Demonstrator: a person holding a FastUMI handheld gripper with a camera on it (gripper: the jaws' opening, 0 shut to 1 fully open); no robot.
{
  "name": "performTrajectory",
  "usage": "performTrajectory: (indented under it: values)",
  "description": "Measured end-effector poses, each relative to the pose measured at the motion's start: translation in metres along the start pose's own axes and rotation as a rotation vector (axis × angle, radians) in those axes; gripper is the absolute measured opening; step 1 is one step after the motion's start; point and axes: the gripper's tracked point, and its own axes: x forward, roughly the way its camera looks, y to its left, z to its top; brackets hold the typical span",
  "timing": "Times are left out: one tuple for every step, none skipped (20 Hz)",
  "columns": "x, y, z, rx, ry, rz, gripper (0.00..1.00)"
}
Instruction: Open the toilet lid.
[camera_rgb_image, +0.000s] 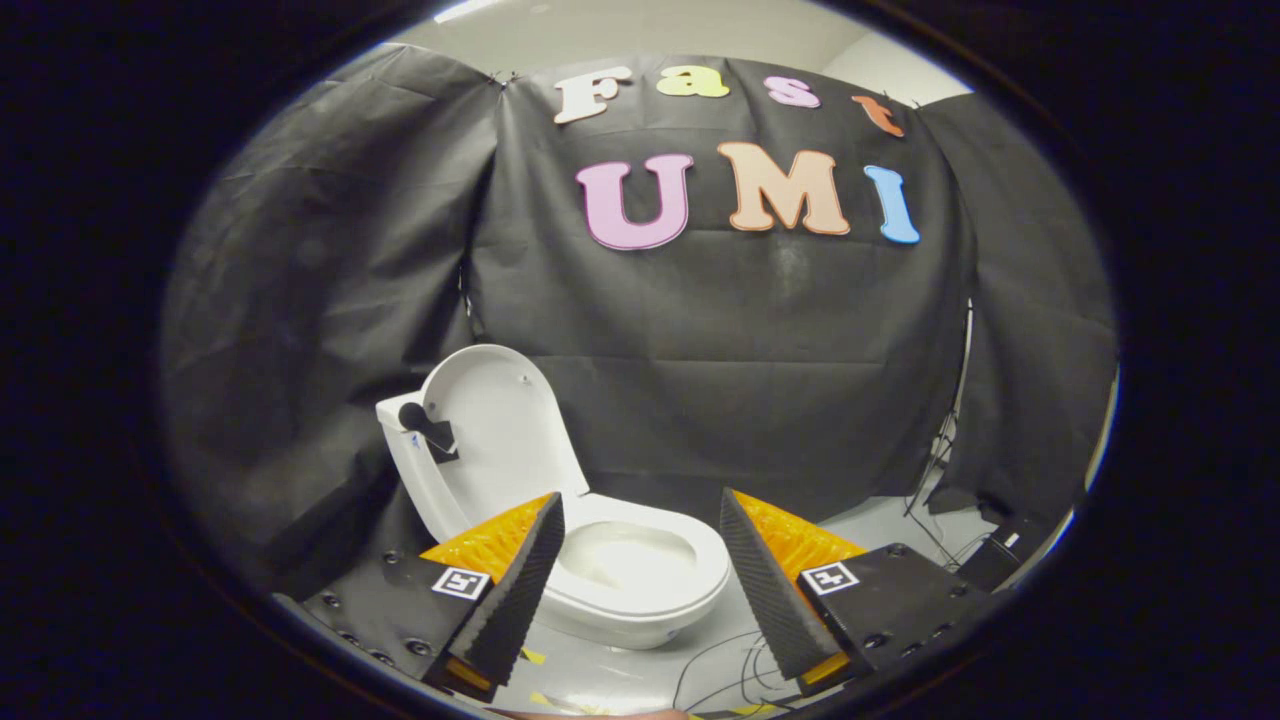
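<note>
Claw (640, 560): fingers spread wide, nothing between them, touching nothing; held back from the work.
Toilet (640, 590): stands on the floor (880, 520) beyond the fingers, its bowl showing in the gap between the 2 fingertips.
Toilet lid (510, 430): raised, upright, leaning back toward the tank side; beyond and above the left finger, well apart from the claw.
Attachment: 1 dark knob-like piece (425, 428) fixed on the lid's near edge; purpose cannot be told.
Seat: down on the bowl rim, opening clear.
Task status: judged complete or very nearly so, as the lid stands open.
Cables (720, 670): loose on the floor just ahead of the right finger.
Risk 1: the lid may fall shut if it rests short of its balance point or is nudged.
Risk 2: a low sweep of the claw could snag the cables.
Risk 3: renewed contact could push the lid hard against the tank.
</note>
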Motion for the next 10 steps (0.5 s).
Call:
performTrajectory:
  values:
    - [-0.001, -0.005, 0.001, 0.013, -0.010, -0.008, 0.97]
    - [-0.001, -0.009, 0.001, 0.021, -0.020, -0.015, 0.97]
    - [-0.002, -0.013, 0.002, 0.026, -0.032, -0.020, 0.97]
    - [-0.001, -0.016, 0.003, 0.035, -0.048, -0.024, 0.97]
    - [-0.001, -0.020, 0.005, 0.045, -0.061, -0.026, 0.97]
    - [0.002, -0.025, 0.004, 0.055, -0.065, -0.030, 0.97]
    - [0.005, -0.028, 0.003, 0.062, -0.061, -0.031, 0.97]
    - [0.007, -0.032, 0.001, 0.060, -0.057, -0.036, 0.97]
    - [0.008, -0.035, 0.001, 0.058, -0.056, -0.040, 0.97]
    - [0.009, -0.036, 0.000, 0.061, -0.056, -0.039, 0.97]
